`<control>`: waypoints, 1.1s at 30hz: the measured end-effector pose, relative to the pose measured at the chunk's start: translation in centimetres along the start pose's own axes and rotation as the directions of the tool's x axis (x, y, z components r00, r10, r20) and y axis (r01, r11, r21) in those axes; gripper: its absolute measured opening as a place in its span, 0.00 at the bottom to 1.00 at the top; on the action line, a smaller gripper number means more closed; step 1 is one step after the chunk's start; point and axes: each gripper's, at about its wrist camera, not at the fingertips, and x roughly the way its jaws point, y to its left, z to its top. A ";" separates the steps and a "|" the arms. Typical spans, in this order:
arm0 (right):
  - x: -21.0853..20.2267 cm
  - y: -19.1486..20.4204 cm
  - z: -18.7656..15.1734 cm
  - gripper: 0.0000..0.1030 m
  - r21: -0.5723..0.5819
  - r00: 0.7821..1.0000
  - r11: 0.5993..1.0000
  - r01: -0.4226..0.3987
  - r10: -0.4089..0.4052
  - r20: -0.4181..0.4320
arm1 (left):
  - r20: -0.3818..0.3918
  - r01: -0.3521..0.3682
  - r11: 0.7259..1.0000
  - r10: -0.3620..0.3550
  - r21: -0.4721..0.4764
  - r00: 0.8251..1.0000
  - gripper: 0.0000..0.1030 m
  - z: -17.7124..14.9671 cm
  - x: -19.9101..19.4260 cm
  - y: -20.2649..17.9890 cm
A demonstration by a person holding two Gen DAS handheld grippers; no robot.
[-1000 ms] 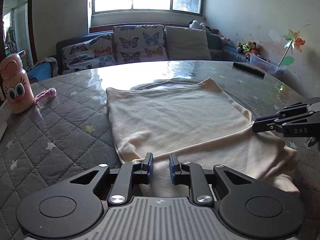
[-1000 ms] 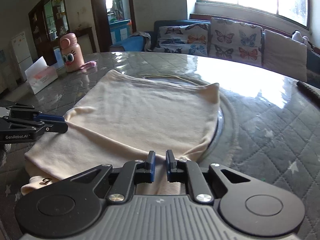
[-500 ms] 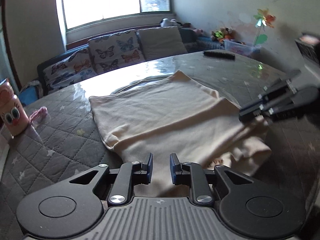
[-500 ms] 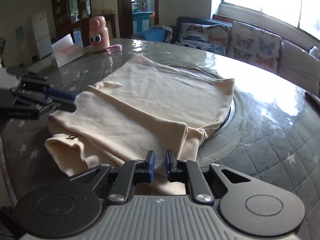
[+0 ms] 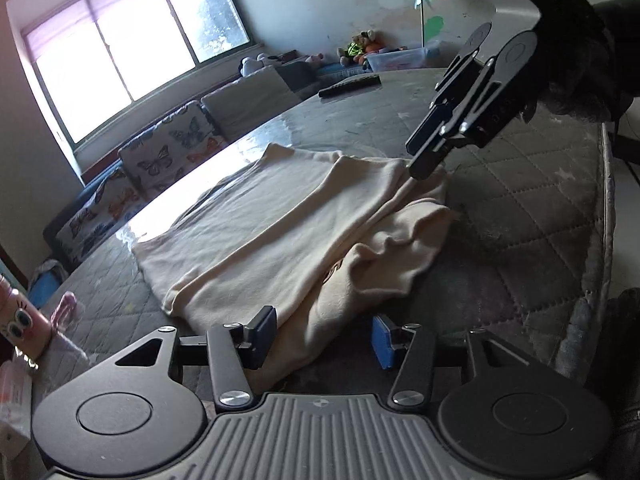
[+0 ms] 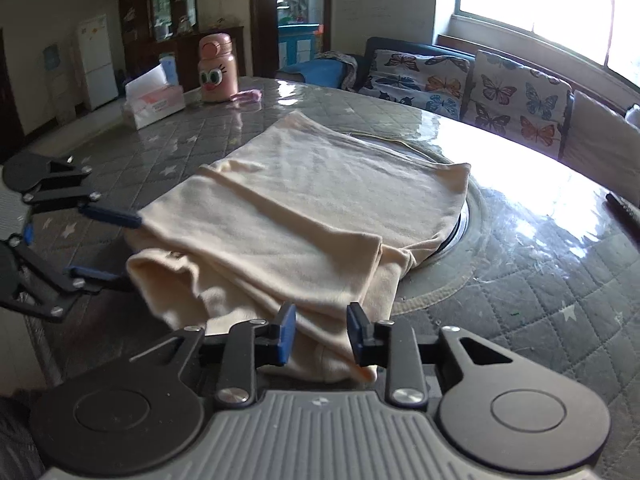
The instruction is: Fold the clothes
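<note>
A cream garment (image 5: 288, 216) lies folded over itself on the round quilted table; it also shows in the right wrist view (image 6: 312, 208). Its near edge is bunched and rumpled. My left gripper (image 5: 324, 338) is open at the garment's near left corner, with cloth between the spread fingers but not pinched. It appears from the side in the right wrist view (image 6: 116, 246). My right gripper (image 6: 320, 330) is open over the near right corner. In the left wrist view it (image 5: 424, 152) hangs just above the garment's far right edge.
A pink cartoon bottle (image 6: 218, 70) and a tissue box (image 6: 154, 98) stand at the table's far left. A black remote (image 5: 350, 86) lies at the far side. A butterfly-cushion sofa (image 6: 480, 84) runs behind the table. The table edge (image 5: 604, 216) is close on the right.
Both grippers were shut on the garment's near edge and carried it forward, folding it over. Both have now opened and let the cloth go, and both have drawn back.
</note>
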 end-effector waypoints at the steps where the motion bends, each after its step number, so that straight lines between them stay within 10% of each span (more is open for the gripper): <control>1: -0.3 0.2 -0.1 0.37 -0.019 1.000 1.000 0.000 0.000 -0.003 | 0.009 0.005 1.000 -0.005 -0.003 1.000 0.50 0.1 0.1 0.0; 6: -1.3 1.1 -0.7 0.49 -0.087 1.000 0.996 -0.011 0.010 -0.007 | 0.038 0.006 0.998 -0.004 -0.063 0.999 0.12 0.7 0.5 1.0; 9: -1.5 1.5 -0.9 0.55 -0.128 1.000 0.991 -0.023 0.023 -0.004 | 0.055 0.003 0.991 0.004 -0.135 0.998 0.09 1.3 0.7 2.6; 21: 2.0 3.2 0.3 0.54 -0.267 0.999 0.963 -0.028 0.039 0.035 | 0.076 0.023 0.969 -0.005 -0.246 0.997 0.08 3.1 1.6 6.1; 28: 3.6 1.6 2.0 0.15 -0.164 0.997 0.984 -0.072 0.073 -0.002 | 0.058 0.031 0.966 -0.017 -0.256 0.998 0.14 2.0 1.1 6.0; 33: 3.2 0.3 3.4 0.12 -0.075 0.995 0.993 -0.092 0.094 0.015 | 0.049 0.014 0.972 -0.002 -0.235 0.999 0.42 0.7 0.0 5.0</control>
